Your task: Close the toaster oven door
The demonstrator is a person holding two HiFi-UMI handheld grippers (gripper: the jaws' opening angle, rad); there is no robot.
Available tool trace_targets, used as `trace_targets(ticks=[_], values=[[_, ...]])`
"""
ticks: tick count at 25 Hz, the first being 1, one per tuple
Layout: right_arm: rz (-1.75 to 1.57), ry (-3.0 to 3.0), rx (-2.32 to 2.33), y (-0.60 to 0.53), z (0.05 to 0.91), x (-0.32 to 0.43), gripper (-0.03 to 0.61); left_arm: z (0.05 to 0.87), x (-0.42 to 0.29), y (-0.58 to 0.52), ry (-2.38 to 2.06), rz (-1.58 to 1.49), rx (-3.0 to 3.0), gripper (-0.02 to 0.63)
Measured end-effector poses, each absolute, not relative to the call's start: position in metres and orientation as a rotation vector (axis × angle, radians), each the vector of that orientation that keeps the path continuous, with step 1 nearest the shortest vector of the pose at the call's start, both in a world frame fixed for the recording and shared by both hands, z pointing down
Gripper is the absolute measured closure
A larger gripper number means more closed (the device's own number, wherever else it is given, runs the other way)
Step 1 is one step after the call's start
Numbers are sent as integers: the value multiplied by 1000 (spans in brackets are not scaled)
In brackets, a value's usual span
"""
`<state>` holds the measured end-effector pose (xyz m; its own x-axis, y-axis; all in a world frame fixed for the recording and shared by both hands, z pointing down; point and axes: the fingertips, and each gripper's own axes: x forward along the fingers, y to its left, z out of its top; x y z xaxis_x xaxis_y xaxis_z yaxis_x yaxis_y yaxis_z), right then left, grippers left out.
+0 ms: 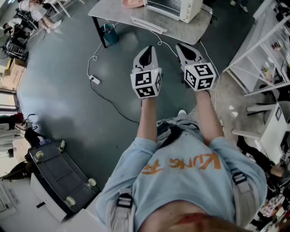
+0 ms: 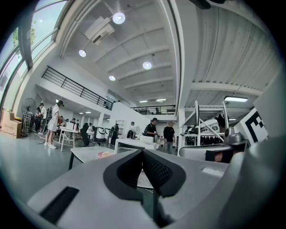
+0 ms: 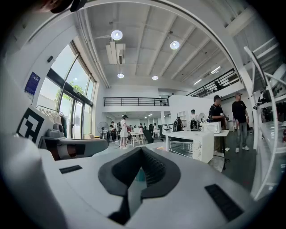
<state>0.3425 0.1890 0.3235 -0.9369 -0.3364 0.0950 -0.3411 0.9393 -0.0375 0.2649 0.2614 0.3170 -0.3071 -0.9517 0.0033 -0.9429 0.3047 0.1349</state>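
Wide grey floor (image 1: 68, 90) under us, and the person stands in the middle of it in a pale blue shirt, both arms stretched forward. At the top of the head view sits the grey counter (image 1: 113, 11), and on its right end the white toaster oven (image 1: 188, 9). Its door (image 1: 147, 23) looks dropped open, lying flat with its edge toward the person.

Now the claws. The left claw (image 1: 148, 52) is held level, jaws pressed fully together, nothing between them; its own view shows the dark pads meeting in a tight seam. The right claw (image 1: 183, 50) sits just beside it, also level, also clamped tight on nothing.

So where is the oven in all this? Ahead of both claws and well apart from them, with bare floor between. From the head view it lies beyond the right claw's tip, slightly to the right. In the right gripper view the oven stands right of the jaws' line, front facing this way, with nothing touching it.

Smaller bits: a teal bin (image 1: 108, 34) stands under the counter, a white cable runs down to a power strip (image 1: 95, 80) on the floor, and a pink plate (image 1: 133, 3) rests on the counter left of the oven.
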Motion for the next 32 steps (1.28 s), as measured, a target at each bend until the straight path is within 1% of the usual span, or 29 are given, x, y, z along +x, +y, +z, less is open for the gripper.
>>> trace_targets(ticks=[6, 11, 21, 29, 32], values=[[77, -3039, 476, 200, 322, 335, 581, 323, 258, 267, -2466, -165, 1783, 612], [116, -3037, 541, 196, 326, 336, 581, 331, 257, 270, -2450, -167, 1777, 612], [65, -2986, 548, 200, 333, 318, 581, 336, 234, 279, -2450, -213, 1746, 612], [38, -2981, 589, 178, 325, 314, 581, 330, 229, 258, -2432, -230, 1788, 612], [45, -2986, 588, 170, 329, 301, 581, 330, 217, 249, -2432, -219, 1799, 612]])
